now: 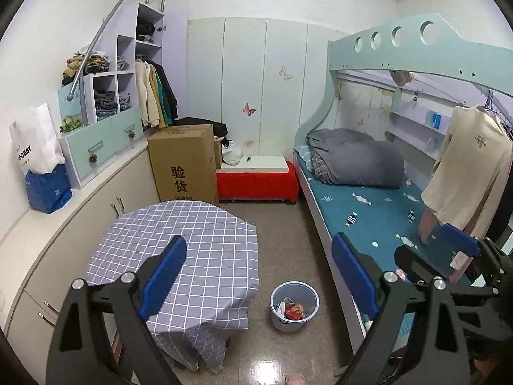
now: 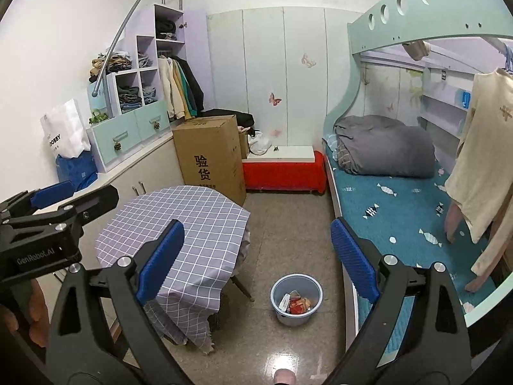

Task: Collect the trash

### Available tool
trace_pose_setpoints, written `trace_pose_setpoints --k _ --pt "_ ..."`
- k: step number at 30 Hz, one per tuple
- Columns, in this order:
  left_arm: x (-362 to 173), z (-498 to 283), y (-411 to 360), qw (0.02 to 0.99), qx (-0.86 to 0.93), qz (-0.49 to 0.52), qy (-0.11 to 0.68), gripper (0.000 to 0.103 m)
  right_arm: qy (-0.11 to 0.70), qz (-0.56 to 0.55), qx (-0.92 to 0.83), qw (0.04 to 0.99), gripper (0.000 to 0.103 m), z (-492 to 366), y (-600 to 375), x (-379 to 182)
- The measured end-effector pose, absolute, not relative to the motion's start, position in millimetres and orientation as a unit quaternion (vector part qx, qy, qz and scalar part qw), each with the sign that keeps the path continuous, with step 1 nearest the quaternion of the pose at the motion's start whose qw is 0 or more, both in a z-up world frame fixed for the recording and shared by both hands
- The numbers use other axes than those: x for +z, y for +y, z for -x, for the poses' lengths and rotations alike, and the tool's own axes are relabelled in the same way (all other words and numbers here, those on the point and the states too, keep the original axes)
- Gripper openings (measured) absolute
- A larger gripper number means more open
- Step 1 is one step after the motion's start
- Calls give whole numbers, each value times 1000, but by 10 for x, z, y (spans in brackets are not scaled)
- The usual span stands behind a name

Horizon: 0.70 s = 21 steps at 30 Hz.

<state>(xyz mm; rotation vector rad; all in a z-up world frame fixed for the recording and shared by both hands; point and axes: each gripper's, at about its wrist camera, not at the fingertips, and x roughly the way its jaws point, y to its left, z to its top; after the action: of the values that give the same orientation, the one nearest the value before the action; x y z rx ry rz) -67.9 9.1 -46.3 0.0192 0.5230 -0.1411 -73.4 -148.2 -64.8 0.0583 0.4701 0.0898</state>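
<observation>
We hold the left tool and right tool aloft, both spread wide and empty; the bin stands on the floor between table and bed, trash inside

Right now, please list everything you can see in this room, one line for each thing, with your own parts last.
bin: 1, pale blue, on floor between table and bed, trash inside
trash: several pieces, red and white, in bin
table: 1, grey checked cloth, left of bin
box: 1, brown cardboard, behind table
bench: 1, red with white top, by back wall
bed: 1, teal sheet, right side
quilt: 1, grey, at head of bed
shirt: 1, cream, hanging over bed
shelf: 1, lilac and mint, on left counter, holds clothes
bag: 1, white, on counter
left gripper: open, empty
right gripper: open, empty
</observation>
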Motion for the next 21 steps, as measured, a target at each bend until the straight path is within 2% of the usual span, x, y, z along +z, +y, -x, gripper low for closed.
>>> trace_pose_setpoints --k 21 --pt "-483 689 82 966 -66 -16 249 90 239 -29 48 969 91 725 -1507 -653"
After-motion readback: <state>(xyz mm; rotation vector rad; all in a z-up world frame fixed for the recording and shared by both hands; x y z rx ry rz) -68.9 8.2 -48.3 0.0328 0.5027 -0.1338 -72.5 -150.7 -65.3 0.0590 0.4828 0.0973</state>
